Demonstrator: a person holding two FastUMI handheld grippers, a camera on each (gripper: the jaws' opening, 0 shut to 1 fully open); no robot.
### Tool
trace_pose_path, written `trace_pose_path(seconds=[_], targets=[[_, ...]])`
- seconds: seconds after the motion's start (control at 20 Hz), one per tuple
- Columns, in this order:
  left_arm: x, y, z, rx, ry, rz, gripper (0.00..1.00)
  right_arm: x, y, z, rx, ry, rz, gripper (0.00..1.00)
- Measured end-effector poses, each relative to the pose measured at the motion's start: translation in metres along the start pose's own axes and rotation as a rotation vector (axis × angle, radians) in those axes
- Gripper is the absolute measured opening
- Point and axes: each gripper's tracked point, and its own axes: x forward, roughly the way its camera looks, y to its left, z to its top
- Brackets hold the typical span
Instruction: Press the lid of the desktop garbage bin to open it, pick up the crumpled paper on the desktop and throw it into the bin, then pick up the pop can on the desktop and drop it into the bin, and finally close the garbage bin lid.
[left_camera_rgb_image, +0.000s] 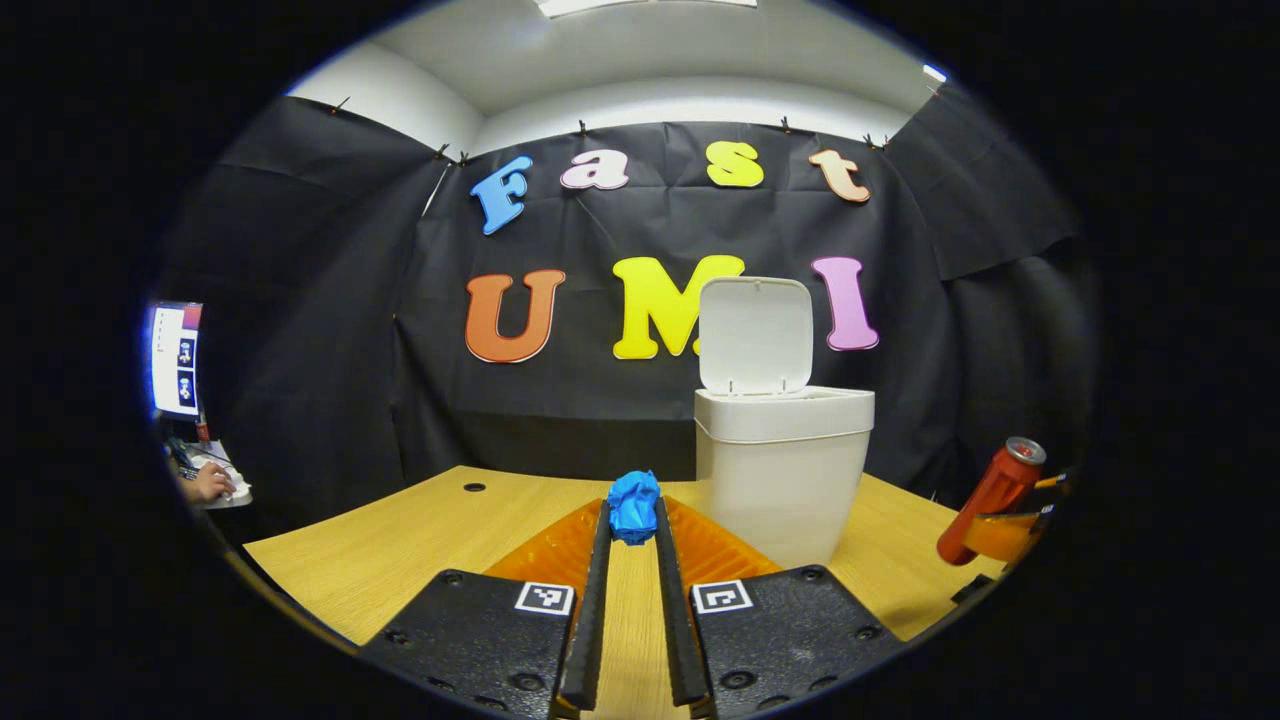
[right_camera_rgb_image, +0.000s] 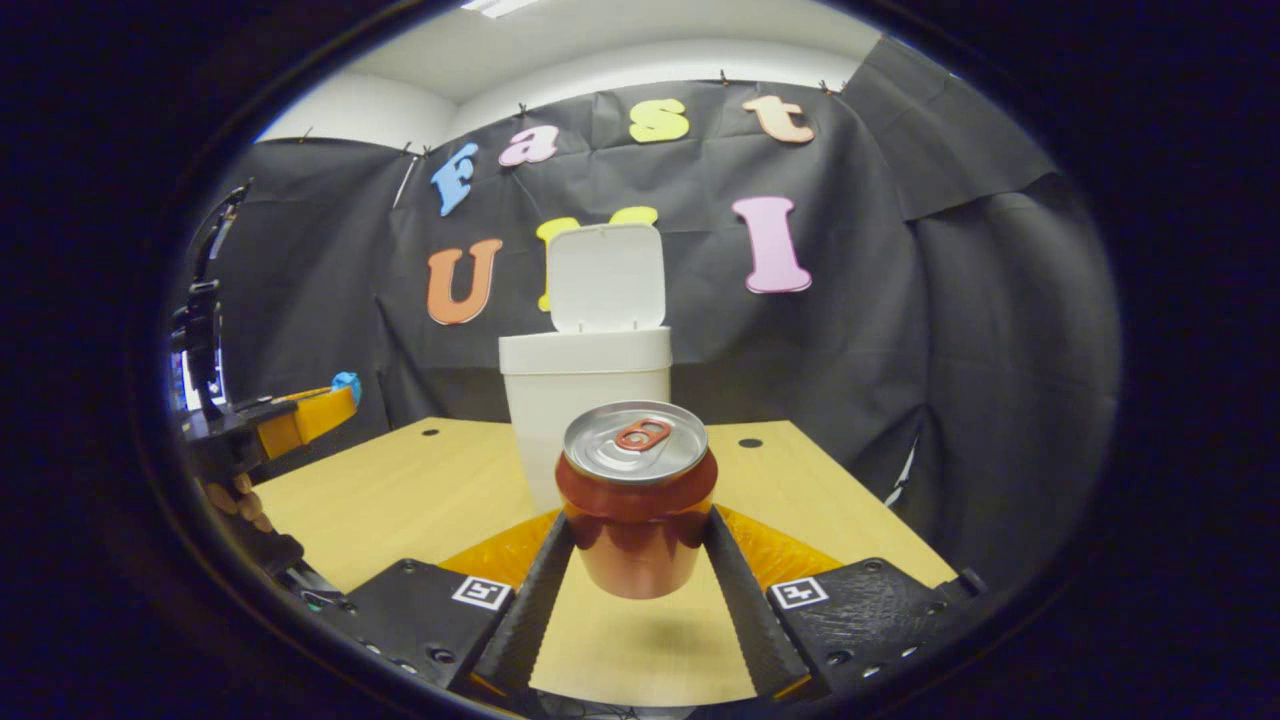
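The white desktop bin (left_camera_rgb_image: 783, 470) stands on the wooden desk with its lid (left_camera_rgb_image: 755, 335) swung up and open. My left gripper (left_camera_rgb_image: 634, 520) is shut on a blue crumpled paper (left_camera_rgb_image: 634, 505), held above the desk just left of the bin. My right gripper (right_camera_rgb_image: 638, 530) is shut on the red pop can (right_camera_rgb_image: 637, 500), lifted off the desk in front of the bin (right_camera_rgb_image: 585, 400). In the left gripper view the can (left_camera_rgb_image: 992, 497) shows at the far right, tilted. In the right gripper view the left gripper (right_camera_rgb_image: 300, 415) with the blue paper (right_camera_rgb_image: 347, 383) shows at the far left.
The wooden desk (left_camera_rgb_image: 400, 545) has small round holes near its back edge (left_camera_rgb_image: 474, 487). A hand rests by a monitor (left_camera_rgb_image: 177, 358) at the far left, beyond the desk. A hand (right_camera_rgb_image: 240, 500) holds the left gripper.
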Motion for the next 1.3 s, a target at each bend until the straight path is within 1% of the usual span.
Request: trace_pose_path(seconds=[0.1,0.2,0.25,0.35,0.45,0.55,0.65,0.75,0.95,1.05,1.2,1.3], targets=[[0.009,0.001,0.016,-0.015,0.002,0.024,0.29,0.002,-0.008,-0.002,0.021,0.015,-0.003,0.79],[0.021,-0.009,0.040,-0.023,-0.024,0.019,0.29,0.005,-0.021,-0.003,0.019,0.023,-0.034,0.79],[0.030,-0.009,0.053,-0.021,-0.039,0.021,0.29,0.006,-0.022,-0.005,0.039,0.034,-0.030,0.79],[0.047,-0.013,0.069,-0.016,-0.058,0.022,0.30,0.005,-0.017,-0.008,0.107,0.067,0.015,0.80],[0.071,-0.027,0.076,-0.023,-0.050,-0.008,0.30,0.004,-0.023,-0.006,0.141,0.080,0.025,0.79],[0.096,-0.033,0.077,-0.037,-0.022,-0.018,0.30,0.004,-0.036,-0.005,0.142,0.079,0.000,0.79],[0.123,-0.046,0.083,-0.040,-0.032,-0.039,0.30,0.002,-0.045,-0.002,0.152,0.074,-0.023,0.78],[0.145,-0.056,0.088,0.004,-0.064,-0.041,0.30,0.003,-0.053,-0.004,0.156,0.078,-0.038,0.78],[0.184,-0.100,0.091,0.017,-0.119,-0.118,0.30,0.002,-0.066,-0.002,0.172,0.078,-0.076,0.78],[0.199,-0.123,0.090,0.069,-0.137,-0.153,0.30,0.000,-0.072,-0.001,0.172,0.071,-0.091,0.78],[0.214,-0.153,0.087,0.128,-0.149,-0.202,0.30,0.000,-0.080,-0.001,0.180,0.074,-0.109,0.79],[0.222,-0.164,0.084,0.146,-0.134,-0.207,0.30,-0.001,-0.083,0.000,0.190,0.078,-0.110,0.78]])
